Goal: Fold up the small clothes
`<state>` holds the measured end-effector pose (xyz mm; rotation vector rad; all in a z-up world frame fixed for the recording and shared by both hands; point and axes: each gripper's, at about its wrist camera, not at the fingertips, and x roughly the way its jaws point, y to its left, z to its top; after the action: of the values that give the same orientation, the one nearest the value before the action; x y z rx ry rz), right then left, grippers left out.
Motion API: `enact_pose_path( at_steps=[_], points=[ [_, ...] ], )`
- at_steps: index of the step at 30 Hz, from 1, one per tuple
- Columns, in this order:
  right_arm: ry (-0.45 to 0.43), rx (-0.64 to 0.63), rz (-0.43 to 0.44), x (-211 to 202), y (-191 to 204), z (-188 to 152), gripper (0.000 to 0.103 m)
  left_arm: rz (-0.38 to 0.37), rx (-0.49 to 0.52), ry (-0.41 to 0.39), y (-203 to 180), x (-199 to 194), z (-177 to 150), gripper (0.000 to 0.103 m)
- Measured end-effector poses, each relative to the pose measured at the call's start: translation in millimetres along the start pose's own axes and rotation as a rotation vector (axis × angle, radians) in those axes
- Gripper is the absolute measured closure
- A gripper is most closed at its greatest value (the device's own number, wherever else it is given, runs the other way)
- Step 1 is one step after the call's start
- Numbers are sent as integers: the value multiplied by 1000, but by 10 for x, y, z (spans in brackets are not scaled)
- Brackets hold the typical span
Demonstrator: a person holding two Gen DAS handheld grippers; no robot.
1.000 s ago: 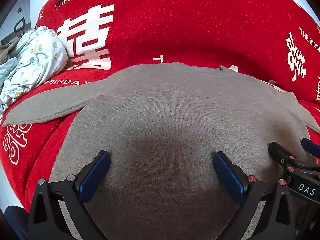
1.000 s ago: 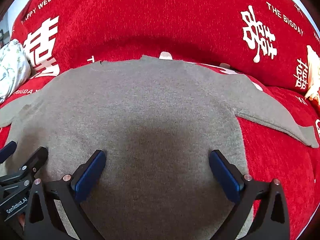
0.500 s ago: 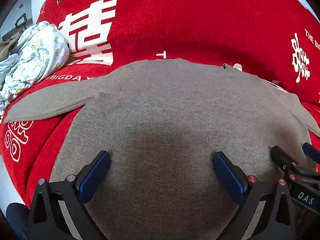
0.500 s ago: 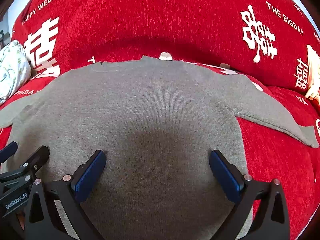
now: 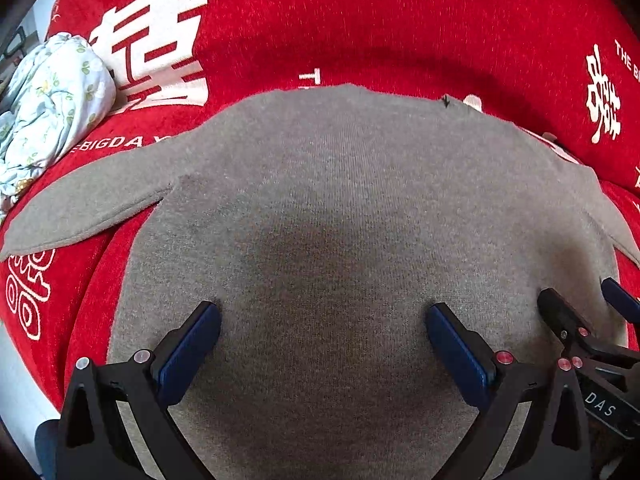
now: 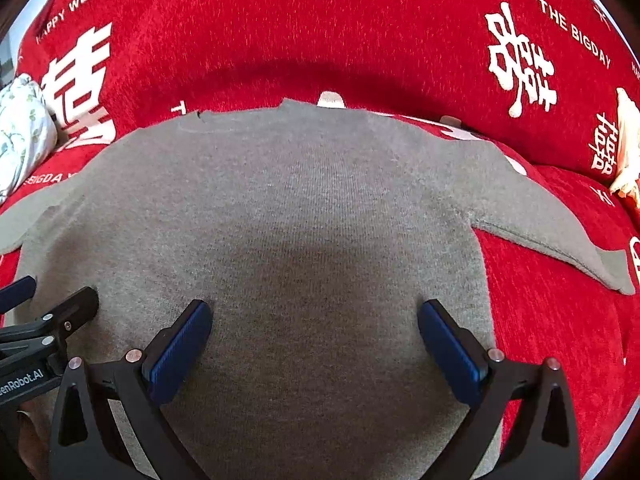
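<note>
A small grey knit sweater [image 5: 340, 208] lies flat on the red sofa cover, neck away from me, both sleeves spread out to the sides; it also shows in the right wrist view [image 6: 304, 216]. My left gripper [image 5: 322, 320] is open and empty over the left half of the sweater's body, near the hem. My right gripper [image 6: 314, 318] is open and empty over the right half. Each gripper shows in the other's view: the right gripper [image 5: 580, 304] at the right edge, the left gripper [image 6: 56, 292] at the left edge.
A red cover [image 5: 360, 20] with white lettering lies over the sofa seat and backrest [image 6: 320, 28]. A crumpled pale floral garment [image 5: 48, 108] lies at the left, also seen in the right wrist view [image 6: 20, 128]. A cream-coloured item [image 6: 628, 148] sits at the far right.
Both grippers have moved slightly forward over the sweater, so it fills more of each view. Both stay open. The sweater has not moved.
</note>
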<state>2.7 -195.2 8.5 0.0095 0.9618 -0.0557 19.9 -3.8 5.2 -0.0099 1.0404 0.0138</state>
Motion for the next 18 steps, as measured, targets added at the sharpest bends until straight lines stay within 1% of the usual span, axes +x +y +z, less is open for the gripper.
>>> enact_pose_path(
  at_steps=[4,6,8,10,12,15,18],
  points=[
    [25,-2,-2,8,3,29,0,-2,5,37,5,12,36,0],
    [51,0,0,0,5,56,0,-4,7,71,11,19,73,0],
    [84,2,20,-21,-9,95,0,-8,9,111,8,17,105,0],
    [94,10,42,-59,-36,119,0,-27,-3,143,14,-4,141,0],
    [66,34,47,-136,-102,144,0,-37,-16,145,1,-50,173,0],
    [28,70,36,-231,-256,193,0,-31,-6,124,-82,-139,250,0],
    [12,134,21,-281,-557,242,0,-34,26,104,-237,-221,331,0]
  ],
)
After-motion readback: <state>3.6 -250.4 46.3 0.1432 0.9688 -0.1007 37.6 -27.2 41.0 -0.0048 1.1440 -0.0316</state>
